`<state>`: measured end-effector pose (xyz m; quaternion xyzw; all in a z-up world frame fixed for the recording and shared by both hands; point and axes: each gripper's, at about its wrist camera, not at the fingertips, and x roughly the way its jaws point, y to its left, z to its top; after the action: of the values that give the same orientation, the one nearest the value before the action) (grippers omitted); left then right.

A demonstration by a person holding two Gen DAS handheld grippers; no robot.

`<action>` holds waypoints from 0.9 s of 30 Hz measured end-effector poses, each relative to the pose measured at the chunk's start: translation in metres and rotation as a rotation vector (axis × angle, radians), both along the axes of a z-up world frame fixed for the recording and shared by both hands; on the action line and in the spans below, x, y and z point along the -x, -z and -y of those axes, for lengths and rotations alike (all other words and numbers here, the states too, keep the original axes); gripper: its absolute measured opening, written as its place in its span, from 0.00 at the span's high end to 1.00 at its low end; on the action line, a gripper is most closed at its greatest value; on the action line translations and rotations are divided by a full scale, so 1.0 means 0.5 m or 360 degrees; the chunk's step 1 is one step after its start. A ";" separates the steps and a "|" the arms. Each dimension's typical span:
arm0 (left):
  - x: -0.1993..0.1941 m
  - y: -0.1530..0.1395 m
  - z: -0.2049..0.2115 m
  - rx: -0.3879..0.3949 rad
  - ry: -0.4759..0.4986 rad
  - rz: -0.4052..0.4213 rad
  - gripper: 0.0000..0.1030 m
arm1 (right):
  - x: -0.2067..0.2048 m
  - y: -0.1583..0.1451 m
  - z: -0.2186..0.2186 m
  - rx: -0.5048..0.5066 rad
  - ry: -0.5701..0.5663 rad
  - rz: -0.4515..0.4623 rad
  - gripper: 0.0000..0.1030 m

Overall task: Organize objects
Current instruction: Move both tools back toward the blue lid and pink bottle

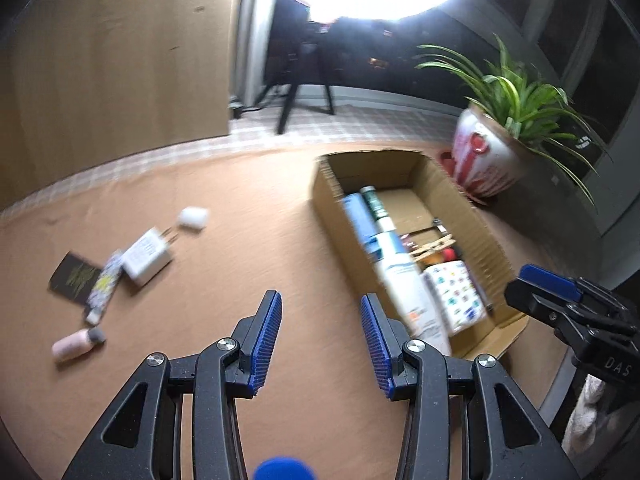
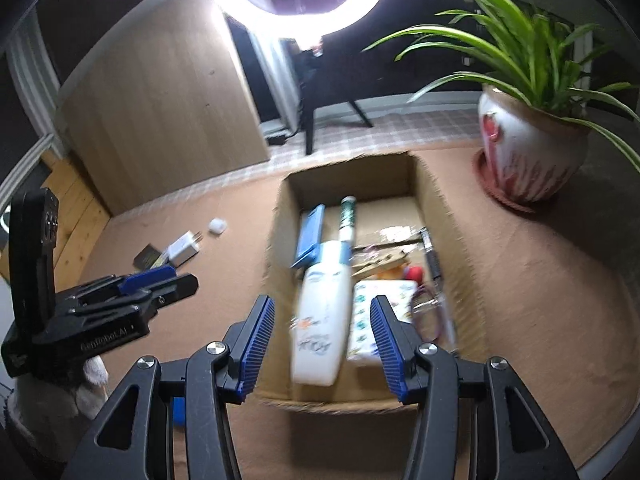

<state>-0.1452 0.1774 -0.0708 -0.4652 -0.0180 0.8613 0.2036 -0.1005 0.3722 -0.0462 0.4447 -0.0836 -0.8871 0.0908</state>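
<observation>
- My left gripper (image 1: pixel 321 322) stood partly open with nothing between its blue ribbed pads, only bare brown cloth-covered tabletop (image 1: pixel 240 216) under it.
- My right gripper (image 2: pixel 322 328) was likewise partly open and held nothing; it hung over the near end of the open brown cardboard box (image 2: pixel 280 216).
- In the right wrist view, a white plastic bottle with a pale blue band (image 2: pixel 322 312) lay in the box between the pads but below them, untouched as far as I could tell.
- At 12 o'clock from that bottle lay a slim green-and-white tube (image 2: pixel 346 216); at 11 o'clock a flat blue box (image 2: pixel 310 236) leaned against the box's left wall.
- At 3 o'clock from the bottle sat a white packet printed with small coloured shapes (image 2: pixel 382 320), with wooden clothes pegs (image 2: pixel 380 262) just beyond it.
- In the left wrist view, the loose things lay on the tabletop at 9 to 10 o'clock from my left gripper, well apart from the box: a white wall charger with metal prongs (image 1: pixel 147 256), a small white rounded case (image 1: pixel 193 217), a black card with gold print (image 1: pixel 74 278), a patterned tube with a white cap (image 1: pixel 105 286) and a small pink bottle with a grey cap (image 1: pixel 78 344).
- A white-and-red ceramic pot with a green striped plant (image 2: pixel 524 148) stood at 1 o'clock from the box, off the cloth.
- Both views were blurred.
</observation>
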 end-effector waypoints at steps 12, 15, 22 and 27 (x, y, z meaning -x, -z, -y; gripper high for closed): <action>-0.013 0.051 0.241 0.0068 -0.0235 0.0096 0.57 | -0.048 0.058 0.177 0.0032 -0.0303 0.0209 0.55; -0.009 0.067 0.296 0.0073 -0.0287 0.0123 0.57 | -0.063 0.073 0.206 0.0036 -0.0342 0.0249 0.55; 0.022 0.099 0.395 0.0072 -0.0392 0.0159 0.57 | -0.084 0.095 0.244 0.0027 -0.0367 0.0316 0.55; 0.064 0.124 0.421 0.0097 -0.0385 0.0181 0.57 | -0.090 0.112 0.246 0.0037 -0.0352 0.0378 0.55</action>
<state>-0.1769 -0.0331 -0.1328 -0.5137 -0.0593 0.8519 0.0826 -0.0554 0.2493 -0.1025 0.5520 -0.0545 -0.8118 0.1826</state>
